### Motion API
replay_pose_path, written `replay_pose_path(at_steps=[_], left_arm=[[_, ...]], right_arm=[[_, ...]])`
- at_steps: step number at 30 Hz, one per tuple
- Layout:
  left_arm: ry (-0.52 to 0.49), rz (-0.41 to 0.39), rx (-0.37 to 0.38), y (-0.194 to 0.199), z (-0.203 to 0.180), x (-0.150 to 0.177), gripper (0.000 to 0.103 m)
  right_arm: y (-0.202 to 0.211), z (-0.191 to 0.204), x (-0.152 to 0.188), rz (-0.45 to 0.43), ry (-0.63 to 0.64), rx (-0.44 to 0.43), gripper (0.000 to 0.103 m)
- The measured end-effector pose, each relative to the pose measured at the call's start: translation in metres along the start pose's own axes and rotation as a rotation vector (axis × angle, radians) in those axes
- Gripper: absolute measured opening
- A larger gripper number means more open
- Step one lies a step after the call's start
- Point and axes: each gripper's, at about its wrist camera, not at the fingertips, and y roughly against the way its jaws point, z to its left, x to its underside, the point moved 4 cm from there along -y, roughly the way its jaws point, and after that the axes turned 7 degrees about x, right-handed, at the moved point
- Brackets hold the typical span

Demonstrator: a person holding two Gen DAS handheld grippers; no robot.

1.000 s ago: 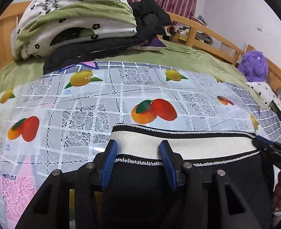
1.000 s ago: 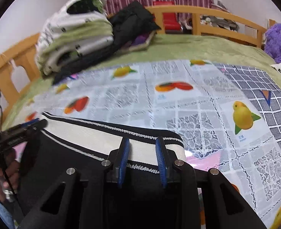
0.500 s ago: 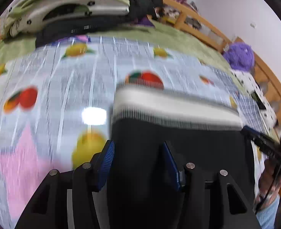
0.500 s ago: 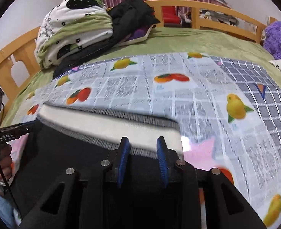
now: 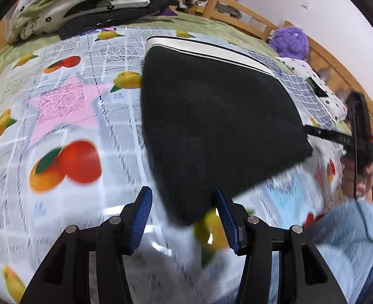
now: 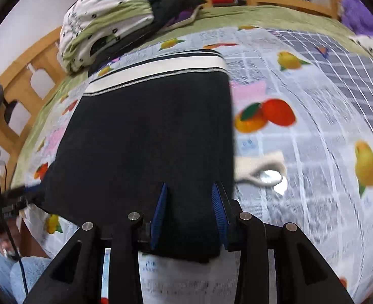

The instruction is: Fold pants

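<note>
While the black pants (image 5: 211, 116) lie flat on the fruit-print cloth (image 5: 67, 116) over the bed, your left claw (image 5: 183, 217) stands apart at their near corner, and your right claw (image 6: 190, 212) straddles their near edge, whether gripping you cannot tell.

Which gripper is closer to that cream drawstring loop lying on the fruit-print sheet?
Right. The right gripper sits just left of the cream drawstring loop; the left gripper is across the black pants.
</note>
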Motion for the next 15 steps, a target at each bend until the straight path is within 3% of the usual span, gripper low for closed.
replay_pose_path(at_steps=[4,8,12,14,15], left_arm=[[-0.078,0.024,-0.085,0.005,-0.004,0.019,0.049],[-0.17,0.022,-0.17,0.001,-0.008,0.022,0.041],[-0.311,0.051,-0.286,-0.011,-0.018,0.019,0.041],[-0.35,0.04,-0.303,-0.014,-0.023,0.016,0.039],[-0.362,0.021,-0.29,-0.014,-0.027,0.012,0.033]], right_arm=[[0.006,-0.004,0.013,0.041,-0.067,-0.015,0.037],[0.009,0.0,0.022,0.05,-0.046,0.01,0.037],[0.013,0.001,0.024,0.046,-0.04,0.037,0.037],[0.013,0.001,0.024,0.048,-0.043,0.041,0.037],[0.012,0.001,0.025,0.051,-0.045,0.041,0.037]])
